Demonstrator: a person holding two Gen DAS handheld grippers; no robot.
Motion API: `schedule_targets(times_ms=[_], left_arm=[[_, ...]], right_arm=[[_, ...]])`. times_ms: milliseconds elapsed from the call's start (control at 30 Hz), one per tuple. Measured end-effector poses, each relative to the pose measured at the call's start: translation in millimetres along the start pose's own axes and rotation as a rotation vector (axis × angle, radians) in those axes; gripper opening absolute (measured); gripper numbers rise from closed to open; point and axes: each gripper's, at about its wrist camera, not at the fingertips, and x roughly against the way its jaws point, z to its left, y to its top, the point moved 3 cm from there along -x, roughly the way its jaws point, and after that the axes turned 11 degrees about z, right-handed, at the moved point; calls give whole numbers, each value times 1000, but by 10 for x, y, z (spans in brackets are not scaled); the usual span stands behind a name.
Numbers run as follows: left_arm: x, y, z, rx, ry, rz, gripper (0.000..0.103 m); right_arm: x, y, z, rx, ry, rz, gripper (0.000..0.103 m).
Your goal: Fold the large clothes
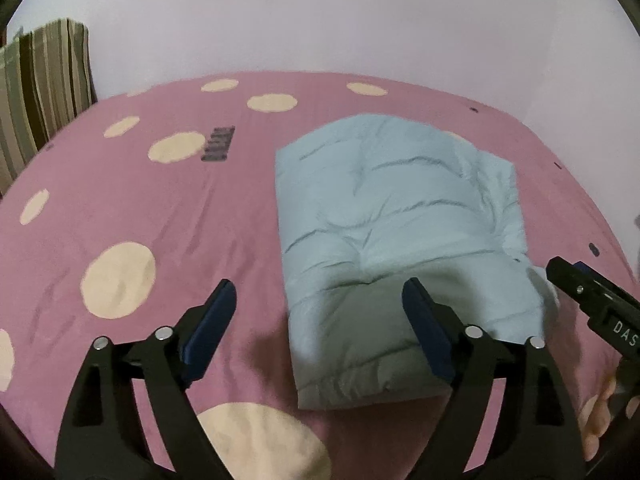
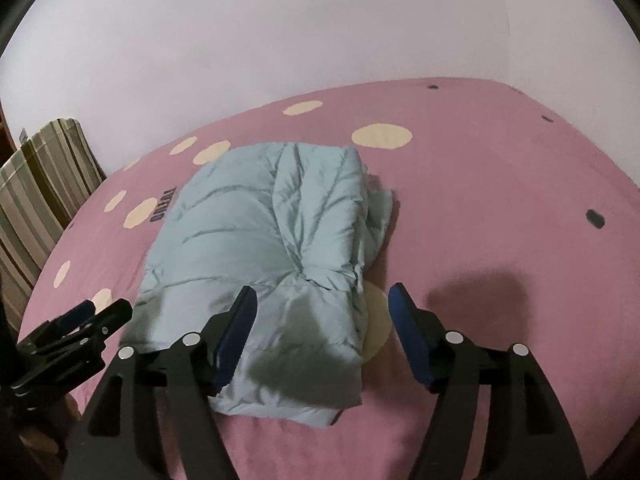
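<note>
Pink bedsheet (image 1: 160,220) with cream dots, folded pale blue puffer jacket (image 1: 392,216) lying mid-bed (quilted side up), left gripper (image 1: 320,312) and right gripper (image 2: 322,312) both spread, empty, above its near edge

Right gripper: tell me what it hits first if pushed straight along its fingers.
Most likely the folded light blue puffer jacket: its near end lies between the open right gripper fingers. Depth is unclear; the pink bedsheet lies beneath.

"DAS" (cut off), right gripper (image 1: 592,300)
</note>
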Motion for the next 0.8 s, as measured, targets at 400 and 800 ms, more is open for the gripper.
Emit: schedule_targets(times_ms=[400, 800], left_arm=[[505, -94, -7, 16, 33, -90, 96], [739, -153, -9, 15, 57, -143, 96]], right_arm=[[418, -56, 201, 43, -16, -73, 80], [551, -95, 288, 61, -30, -101, 81]])
